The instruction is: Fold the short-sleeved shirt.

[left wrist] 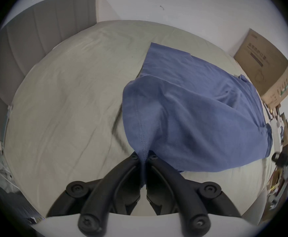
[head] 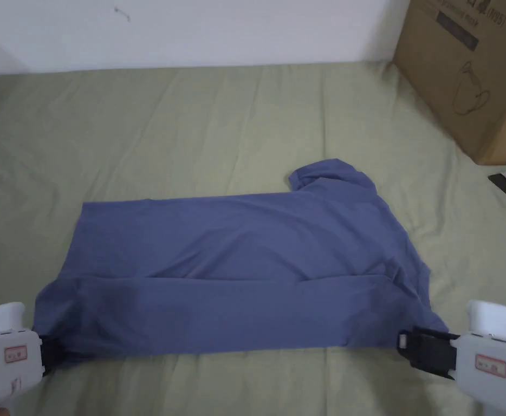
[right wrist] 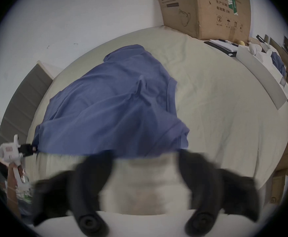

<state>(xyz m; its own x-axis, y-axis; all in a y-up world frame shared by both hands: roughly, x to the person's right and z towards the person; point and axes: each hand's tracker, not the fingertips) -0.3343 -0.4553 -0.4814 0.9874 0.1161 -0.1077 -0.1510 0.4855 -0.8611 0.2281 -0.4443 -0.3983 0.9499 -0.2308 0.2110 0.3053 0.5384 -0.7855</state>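
Shirt (head: pixel 235 271) — blue, laid crosswise on the bed (head: pixel 192 108); near long edge already doubled over, one sleeve (head: pixel 328 173) left out. Hem corner is pinched by the left gripper (left wrist: pixel 144 155). Right gripper (right wrist: pixel 145 157) — jaws spread, blurred, at the shoulder edge. Further folds are judged outstanding.

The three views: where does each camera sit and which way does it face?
Head view: above the near bed edge, looking down at the blue short-sleeved shirt; both grippers at the bottom corners.
Left gripper view: low, facing along the shirt; left gripper clamps the hem.
Right gripper view: low, opposite end; right gripper blurred, jaws apart.
Shared: the shirt and brown cardboard box.
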